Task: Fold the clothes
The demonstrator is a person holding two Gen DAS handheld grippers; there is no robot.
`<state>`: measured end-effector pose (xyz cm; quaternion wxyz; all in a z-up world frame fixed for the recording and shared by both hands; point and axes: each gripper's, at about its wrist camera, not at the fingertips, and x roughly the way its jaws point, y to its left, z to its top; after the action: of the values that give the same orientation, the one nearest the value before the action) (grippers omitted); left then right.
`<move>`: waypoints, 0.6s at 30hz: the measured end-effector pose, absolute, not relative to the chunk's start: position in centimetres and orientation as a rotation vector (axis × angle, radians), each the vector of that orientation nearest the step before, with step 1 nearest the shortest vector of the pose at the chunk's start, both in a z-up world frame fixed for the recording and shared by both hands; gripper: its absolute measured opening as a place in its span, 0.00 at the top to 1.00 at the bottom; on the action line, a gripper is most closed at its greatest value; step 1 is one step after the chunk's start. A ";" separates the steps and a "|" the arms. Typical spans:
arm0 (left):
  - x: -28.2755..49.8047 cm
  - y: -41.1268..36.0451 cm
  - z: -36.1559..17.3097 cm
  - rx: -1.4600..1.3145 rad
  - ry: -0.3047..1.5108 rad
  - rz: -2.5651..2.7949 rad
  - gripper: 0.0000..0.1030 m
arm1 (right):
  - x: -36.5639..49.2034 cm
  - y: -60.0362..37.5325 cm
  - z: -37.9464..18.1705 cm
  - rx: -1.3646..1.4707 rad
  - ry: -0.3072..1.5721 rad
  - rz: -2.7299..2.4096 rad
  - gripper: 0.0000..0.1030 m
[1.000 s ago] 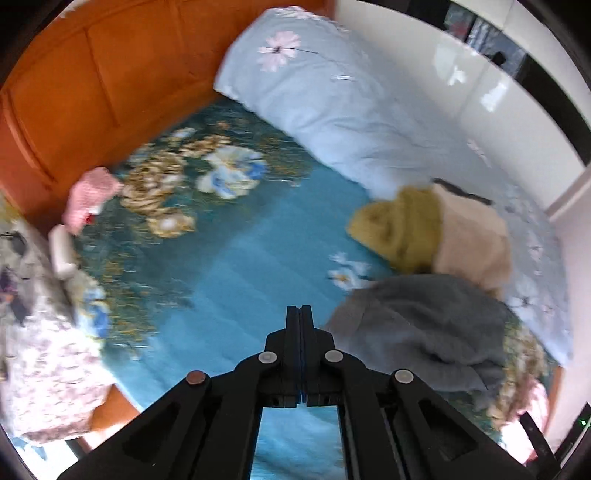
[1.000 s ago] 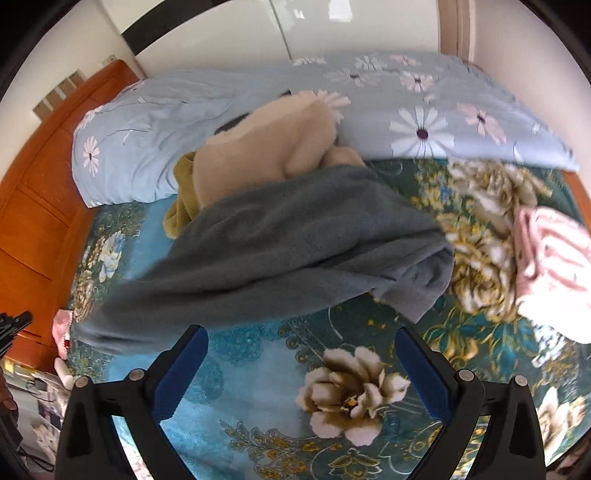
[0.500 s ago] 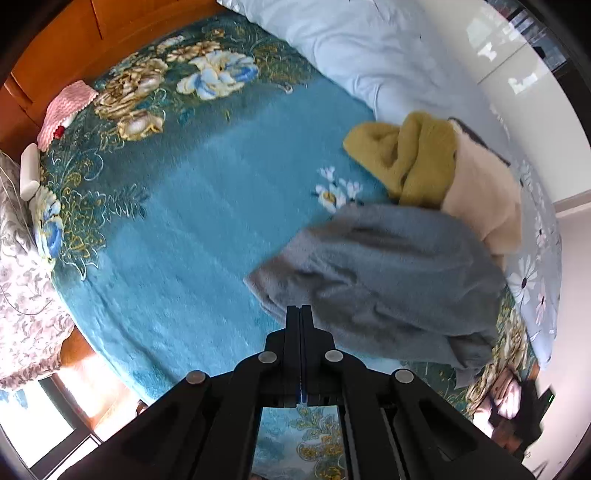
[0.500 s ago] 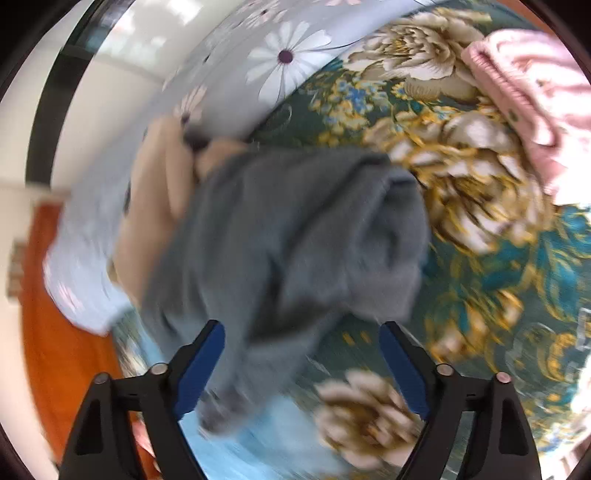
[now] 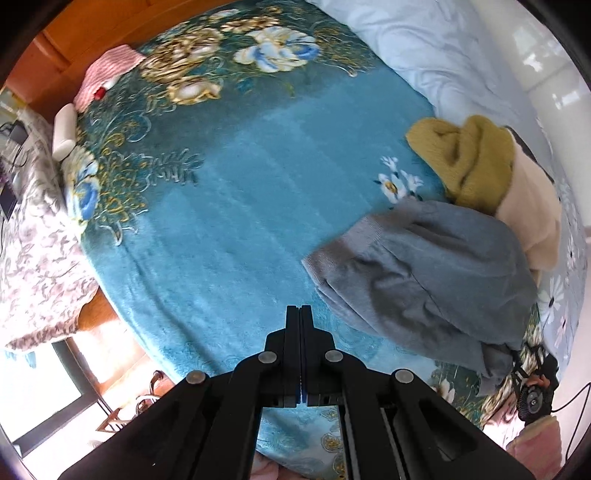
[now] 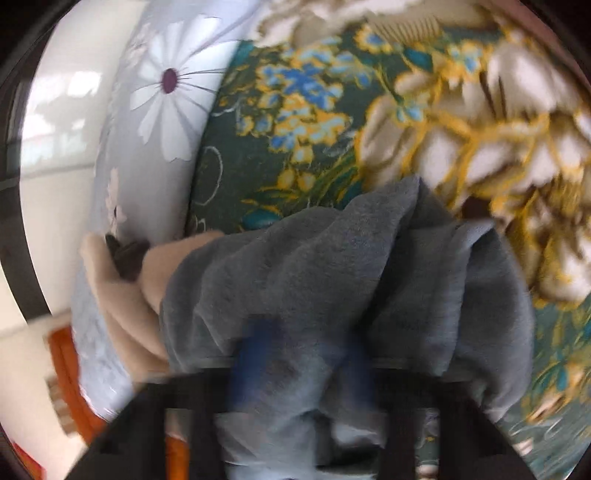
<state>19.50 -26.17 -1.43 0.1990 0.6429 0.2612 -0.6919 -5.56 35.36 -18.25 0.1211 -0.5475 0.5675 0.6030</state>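
Note:
A grey garment [image 5: 424, 273] lies crumpled on the blue floral blanket [image 5: 240, 206], at the right of the left wrist view. My left gripper [image 5: 300, 314] is shut and empty, above the blanket to the left of the garment. In the blurred right wrist view the grey garment [image 6: 351, 280] fills the middle and drapes between the blue pads [image 6: 255, 350] of my right gripper [image 6: 303, 354], whose jaws have narrowed onto the cloth. An olive garment [image 5: 465, 158] and a cream garment [image 5: 532, 210] lie piled behind the grey one.
A pale blue floral duvet [image 5: 424, 48] lies along the far side. A pink folded cloth [image 5: 107, 74] and a white object [image 5: 64, 129] sit by the wooden headboard [image 5: 74, 33]. A patterned quilt [image 5: 33, 236] hangs at the left edge.
My right gripper has moved in onto the grey garment and its jaws have narrowed around the cloth. My left gripper stays shut and has shifted left, away from the garment.

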 end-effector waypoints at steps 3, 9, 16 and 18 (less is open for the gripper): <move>19.0 -26.2 -1.3 1.788 0.772 -1.928 1.00 | -6.1 34.9 -16.0 -1.544 1.741 1.883 0.92; 17.2 -23.0 -1.3 1.844 0.778 -1.988 1.00 | -4.3 34.5 -6.4 -1.401 1.951 2.297 0.93; 14.8 -18.8 -1.2 1.937 0.749 -2.086 1.00 | 8.9 35.3 0.9 -1.418 1.858 2.609 0.93; 14.1 -17.6 -1.2 1.963 0.739 -2.113 1.00 | 13.2 36.6 -0.4 -1.527 1.727 2.528 0.93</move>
<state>14.13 -17.61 -1.22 0.0818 0.6571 0.2475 -0.7073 13.17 36.60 -0.39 -0.1396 -0.4420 0.4998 0.7317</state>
